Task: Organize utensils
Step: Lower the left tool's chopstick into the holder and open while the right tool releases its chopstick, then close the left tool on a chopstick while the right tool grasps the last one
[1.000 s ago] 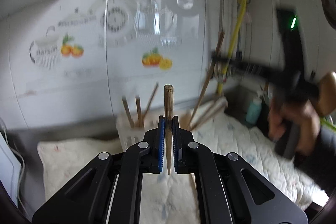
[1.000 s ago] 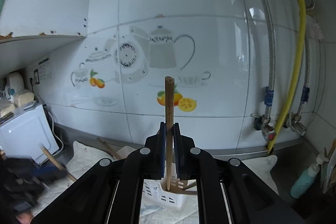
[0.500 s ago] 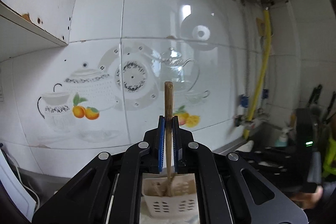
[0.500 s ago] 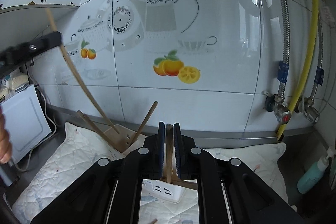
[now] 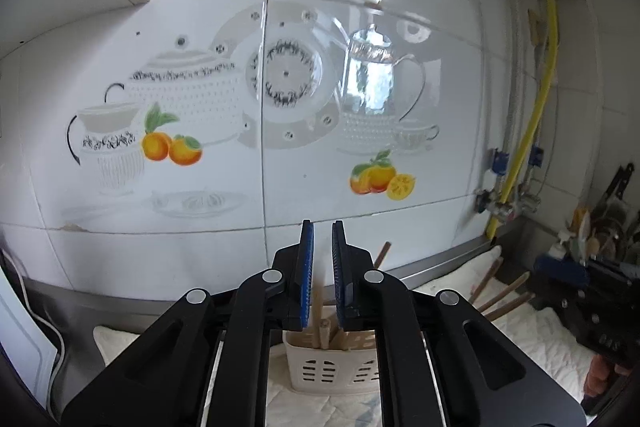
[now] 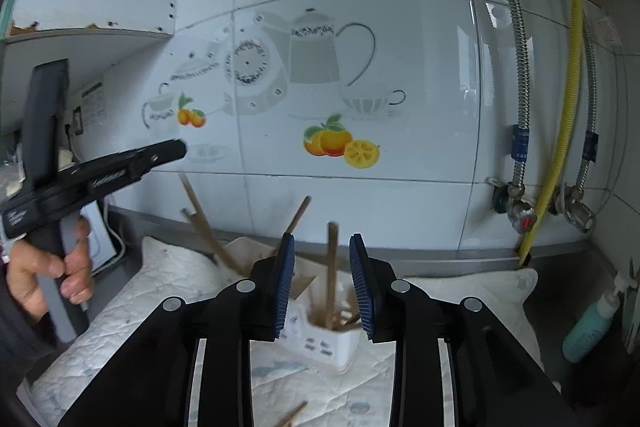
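Right gripper (image 6: 321, 285) jaws just parted, pads clear of the chopstick (image 6: 331, 273) that a second ago stood clamped between them; now dropped upright into the white holder (image 6: 326, 341) below, blurred, apart from both pads. Left gripper (image 5: 322, 275) jaws likewise just eased open to a narrow gap, nothing pinched; its chopstick (image 5: 317, 303), gripped half a second back, now loose in the same holder (image 5: 332, 367) among the other sticks. Meaning, by judgement: two utensils delivered, both grippers free for the next pick. Still to collect: several chopsticks (image 5: 502, 297) lying on the quilted cloth (image 6: 160, 291) covering the desk, one stray near the right view's bottom edge. Beyond: white tiled wall with teapot-and-orange decals, yellow hose (image 6: 566, 99), braided pipes and valves, teal bottle (image 6: 590, 327) at right.
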Demonstrator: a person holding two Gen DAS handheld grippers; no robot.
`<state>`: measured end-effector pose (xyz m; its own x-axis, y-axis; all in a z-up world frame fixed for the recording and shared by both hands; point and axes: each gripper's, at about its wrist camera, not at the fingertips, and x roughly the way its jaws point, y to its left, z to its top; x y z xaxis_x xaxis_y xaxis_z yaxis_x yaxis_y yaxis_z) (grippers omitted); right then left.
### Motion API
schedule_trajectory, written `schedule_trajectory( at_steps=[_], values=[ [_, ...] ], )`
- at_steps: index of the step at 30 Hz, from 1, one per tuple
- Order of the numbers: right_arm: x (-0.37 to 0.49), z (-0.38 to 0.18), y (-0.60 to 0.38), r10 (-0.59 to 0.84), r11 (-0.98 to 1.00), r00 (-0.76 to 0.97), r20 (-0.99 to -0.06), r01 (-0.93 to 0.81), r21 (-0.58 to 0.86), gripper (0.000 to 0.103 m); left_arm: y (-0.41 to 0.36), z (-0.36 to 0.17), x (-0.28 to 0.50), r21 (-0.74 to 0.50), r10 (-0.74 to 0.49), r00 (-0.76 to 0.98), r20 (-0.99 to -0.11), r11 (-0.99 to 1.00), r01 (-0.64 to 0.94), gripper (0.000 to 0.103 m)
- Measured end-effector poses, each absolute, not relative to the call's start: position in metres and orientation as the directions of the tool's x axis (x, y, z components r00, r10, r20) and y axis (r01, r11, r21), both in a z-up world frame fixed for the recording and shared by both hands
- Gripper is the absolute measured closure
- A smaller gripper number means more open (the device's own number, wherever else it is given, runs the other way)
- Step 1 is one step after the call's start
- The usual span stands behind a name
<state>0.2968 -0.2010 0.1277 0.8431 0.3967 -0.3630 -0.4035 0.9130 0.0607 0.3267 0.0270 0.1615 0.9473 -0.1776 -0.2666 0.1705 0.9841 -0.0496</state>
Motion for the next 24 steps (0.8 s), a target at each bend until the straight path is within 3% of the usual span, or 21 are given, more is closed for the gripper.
schedule_trajectory(
  at_steps=[6, 8, 14, 20, 24],
  values=[
    [0.247, 0.109, -0.206, 0.416, 0.904, 0.807, -0.420, -0.418, 0.092, 0.075, 0.027, 0.171, 0.289, -0.022, -0.176, 0.957, -0.231, 0.984, 0.176, 0.073],
    [0.227, 0.093, -0.207, 0.423, 0.901, 0.784, -0.454, -0.420, 0.114, 0.075, 0.030, 0.167, 0.271, -0.037, -0.189, 0.954, -0.233, 0.982, 0.185, 0.061],
    [0.177, 0.036, -0.202, 0.381, 0.915, 0.729, -0.568, -0.385, 0.120, 0.075, 0.036, 0.137, 0.225, -0.037, -0.193, 0.943, -0.271, 0.981, 0.190, 0.041],
    [0.137, -0.025, -0.189, 0.350, 0.928, 0.658, -0.667, -0.339, 0.152, 0.078, 0.050, 0.102, 0.188, -0.068, -0.164, 0.938, -0.304, 0.986, 0.150, 0.024],
    [0.123, -0.050, -0.177, 0.339, 0.933, 0.626, -0.702, -0.320, 0.166, 0.081, 0.061, 0.080, 0.175, -0.110, -0.159, 0.930, -0.332, 0.986, 0.129, 0.020]
  ],
)
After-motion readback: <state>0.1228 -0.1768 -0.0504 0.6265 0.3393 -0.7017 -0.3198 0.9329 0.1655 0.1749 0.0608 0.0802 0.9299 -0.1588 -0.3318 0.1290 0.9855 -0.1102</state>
